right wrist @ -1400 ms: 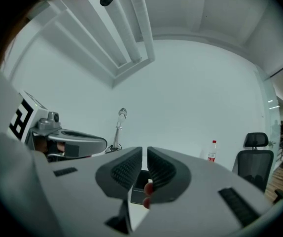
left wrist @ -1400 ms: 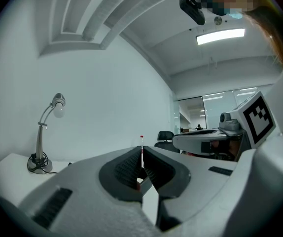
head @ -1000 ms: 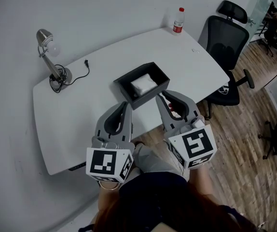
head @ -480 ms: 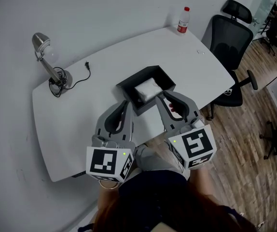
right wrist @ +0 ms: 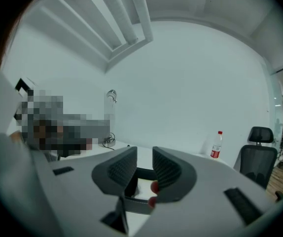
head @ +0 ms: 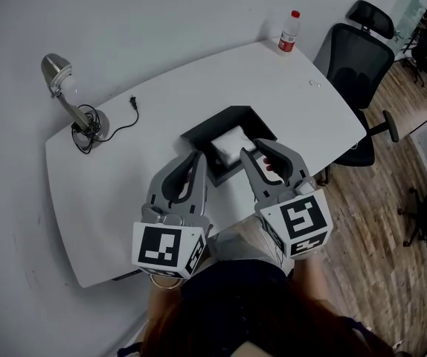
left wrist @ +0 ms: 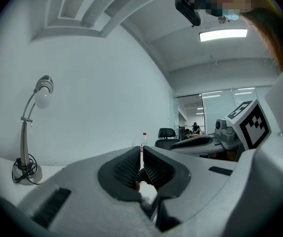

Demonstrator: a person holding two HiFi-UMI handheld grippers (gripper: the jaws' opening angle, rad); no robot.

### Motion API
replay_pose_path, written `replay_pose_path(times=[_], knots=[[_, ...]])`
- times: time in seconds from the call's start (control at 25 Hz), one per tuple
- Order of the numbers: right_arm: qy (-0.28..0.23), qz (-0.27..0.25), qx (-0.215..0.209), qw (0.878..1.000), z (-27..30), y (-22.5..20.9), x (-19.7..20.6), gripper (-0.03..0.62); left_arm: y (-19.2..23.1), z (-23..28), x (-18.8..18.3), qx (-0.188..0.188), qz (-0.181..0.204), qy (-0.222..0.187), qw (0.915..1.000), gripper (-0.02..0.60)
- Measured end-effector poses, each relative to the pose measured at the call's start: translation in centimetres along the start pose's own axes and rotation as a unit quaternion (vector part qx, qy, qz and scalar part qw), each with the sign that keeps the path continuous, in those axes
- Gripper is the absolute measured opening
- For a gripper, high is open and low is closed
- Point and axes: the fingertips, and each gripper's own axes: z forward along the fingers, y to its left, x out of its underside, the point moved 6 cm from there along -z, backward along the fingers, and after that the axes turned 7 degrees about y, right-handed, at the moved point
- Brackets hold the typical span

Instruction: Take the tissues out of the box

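Note:
An open black box (head: 198, 134) sits on the white table (head: 124, 192) near its front edge, with a white pack of tissues (head: 232, 144) inside. My right gripper (head: 251, 153) reaches over the box's near right rim, just above the tissues. Its jaws have just been opening and stand open with nothing between them. In the right gripper view the box's rim (right wrist: 144, 172) and the tissues (right wrist: 141, 190) show through the gap of that gripper (right wrist: 144, 154). My left gripper (head: 196, 159) is level at the box's near left corner, shut and empty; in its own view the left gripper (left wrist: 141, 153) shows only a thin slit.
A desk lamp (head: 68, 95) with a loose cable and plug (head: 133, 101) stands at the table's far left. A red-capped bottle (head: 291, 32) is at the far right corner. A black office chair (head: 362, 58) stands beside the table's right end.
Both grippers have moved forward to the box's near rim, the right one dipping slightly. The right jaws have spread apart a little.

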Motion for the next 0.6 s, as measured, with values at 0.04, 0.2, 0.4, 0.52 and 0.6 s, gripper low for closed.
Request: replay_pose_path(times=[0.04, 0.2, 0.4, 0.52, 0.6], knots=[[0.004, -0.001, -0.002, 1.0, 0.3, 0.0, 0.1, 0.112, 0.2, 0.2, -0.1, 0.0, 0.001, 0.0, 1.0, 0.026], [0.02, -0.004, -0.011, 1.0, 1.6, -0.3, 0.4, 0.129, 0.8, 0.9, -0.3, -0.001, 0.003, 0.001, 1.0, 0.026], [0.044, -0.008, -0.014, 0.999, 3.3, -0.7, 1.0, 0.153, 1.8, 2.0, -0.2, -0.002, 0.003, 0.005, 1.0, 0.026], [0.061, -0.013, -0.017, 0.998, 4.3, -0.8, 1.4, 0.172, 2.3, 2.7, -0.2, 0.0, 0.001, 0.006, 1.0, 0.026], [0.071, -0.016, -0.019, 0.997, 4.9, -0.9, 1.6, 0.181, 2.7, 3.2, -0.2, 0.001, 0.0, 0.007, 1.0, 0.026]])
